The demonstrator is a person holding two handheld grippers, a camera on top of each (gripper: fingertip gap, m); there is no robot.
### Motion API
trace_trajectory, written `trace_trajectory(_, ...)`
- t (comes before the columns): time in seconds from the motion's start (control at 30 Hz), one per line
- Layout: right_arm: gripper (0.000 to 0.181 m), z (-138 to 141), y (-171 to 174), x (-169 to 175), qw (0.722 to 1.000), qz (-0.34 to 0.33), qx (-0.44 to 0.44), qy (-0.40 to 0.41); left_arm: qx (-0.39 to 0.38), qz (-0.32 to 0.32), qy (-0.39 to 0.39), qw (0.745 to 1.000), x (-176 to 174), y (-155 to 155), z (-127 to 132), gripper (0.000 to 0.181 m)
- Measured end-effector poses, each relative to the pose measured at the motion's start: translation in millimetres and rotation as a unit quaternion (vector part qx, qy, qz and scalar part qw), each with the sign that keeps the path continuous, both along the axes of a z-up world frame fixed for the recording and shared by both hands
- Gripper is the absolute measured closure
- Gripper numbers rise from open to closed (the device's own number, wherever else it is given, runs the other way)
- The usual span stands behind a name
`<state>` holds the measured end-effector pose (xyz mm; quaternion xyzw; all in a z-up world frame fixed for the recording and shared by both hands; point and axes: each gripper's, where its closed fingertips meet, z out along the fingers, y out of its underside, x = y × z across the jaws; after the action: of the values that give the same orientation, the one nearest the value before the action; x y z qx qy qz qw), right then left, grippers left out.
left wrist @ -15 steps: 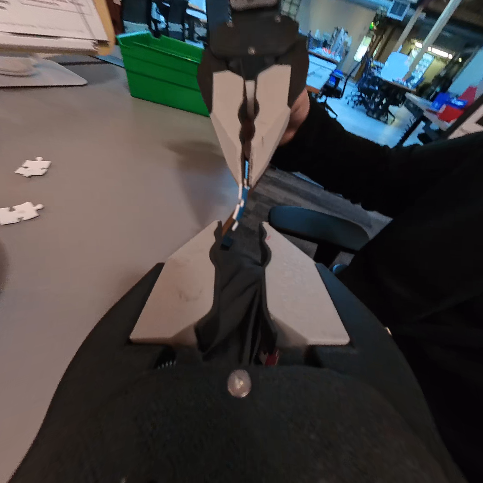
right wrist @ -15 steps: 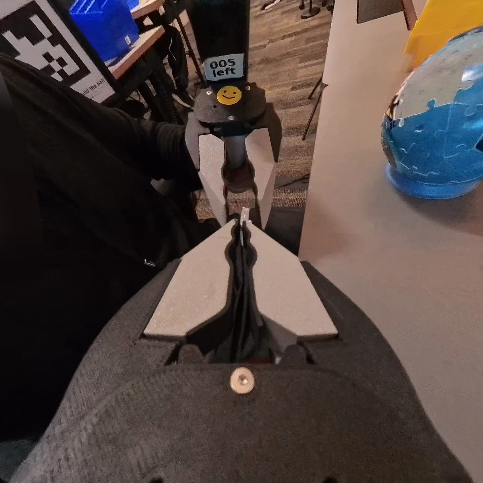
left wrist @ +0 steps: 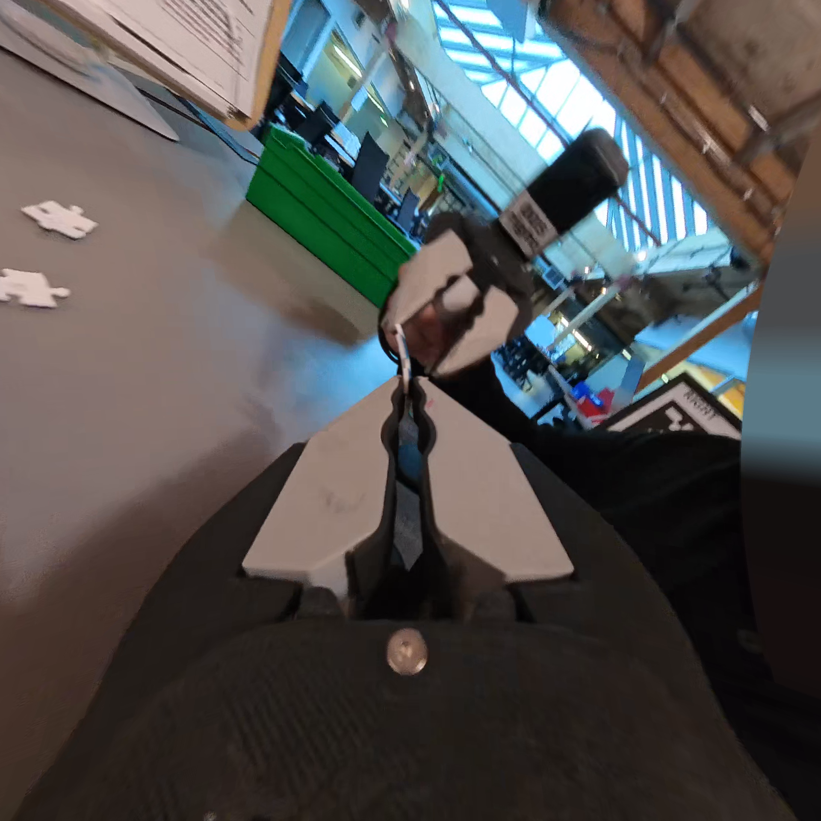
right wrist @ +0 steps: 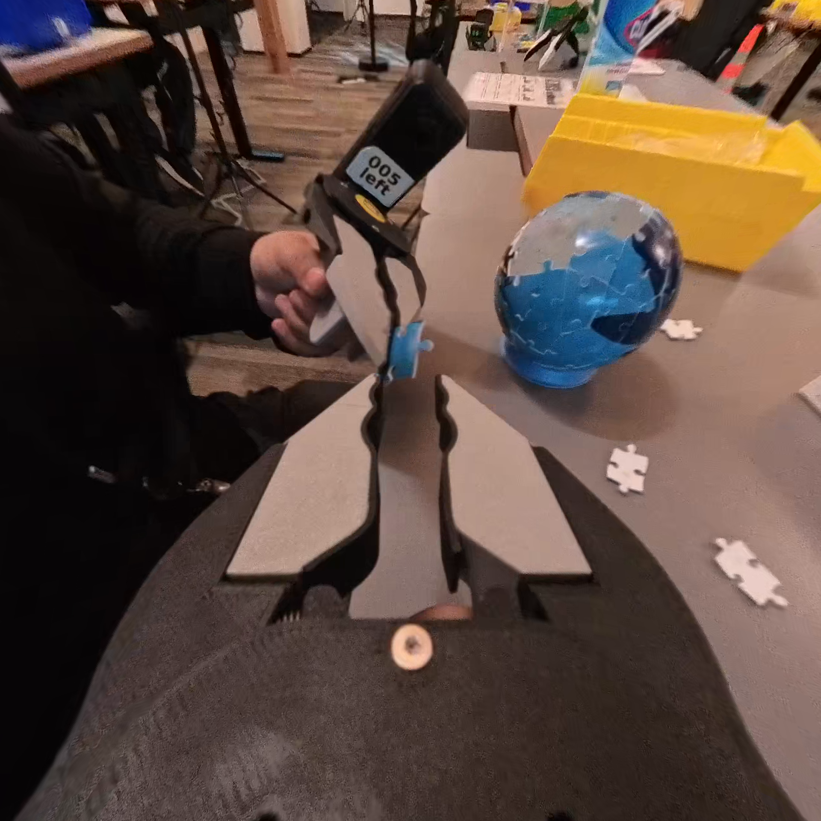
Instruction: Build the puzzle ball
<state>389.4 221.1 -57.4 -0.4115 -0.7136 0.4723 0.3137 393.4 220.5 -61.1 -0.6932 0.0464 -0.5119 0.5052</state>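
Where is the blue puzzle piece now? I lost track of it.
In the right wrist view, the blue puzzle piece is held by the left gripper, left of the puzzle ball.

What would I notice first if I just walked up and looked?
Probably the shiny blue puzzle ball on its stand on the grey table, in front of a bright yellow bin. Next, the blue puzzle piece pinched in the left gripper, just above the open right gripper.

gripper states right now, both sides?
Left tongs: closed on the blue puzzle piece.
Right tongs: open, holding nothing.
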Motion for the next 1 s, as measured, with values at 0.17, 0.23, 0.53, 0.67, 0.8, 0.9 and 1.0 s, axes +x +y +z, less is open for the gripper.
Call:
trace_trajectory(0.17, 0.147, -8.0, -4.9, -9.5, 0.978, -0.094, 0.178, 0.055, -0.031, 0.035, -0.056, 0.997, -7.2, 8.3, 3.4, 0.181)
trace_trajectory(0.23, 0.147, -8.4, -0.5, -15.1, 0.955, -0.145, 0.246, 0.076, -0.045, 0.021, -0.087, 0.995, 0.4, 5.9, 6.7, 0.181)
trace_trajectory(0.53, 0.176, -9.4, -2.3, -5.6, 0.864, -0.195, 0.449, 0.119, -0.092, 0.012, -0.172, 0.981, 10.6, -1.9, 5.2, 0.181)
trace_trajectory(0.67, 0.179, -4.9, -4.4, -0.2, 0.810, -0.217, 0.528, 0.135, -0.107, 0.001, -0.232, 0.967, 14.7, -4.3, 8.0, 0.181)
trace_trajectory(0.8, 0.181, -14.1, -6.6, -0.6, 0.843, -0.204, 0.486, 0.111, -0.112, 0.010, -0.233, 0.966, 12.0, -6.3, 7.0, 0.177)
trace_trajectory(0.9, 0.181, -14.2, -11.8, -2.3, 0.914, -0.183, 0.350, 0.095, -0.093, 0.017, -0.203, 0.974, 10.0, -10.4, 10.2, 0.174)
trace_trajectory(1.0, 0.181, -15.8, -14.7, -5.5, 0.962, -0.157, 0.213, 0.071, -0.083, 0.028, -0.168, 0.982, 4.7, -10.8, 10.0, 0.171)
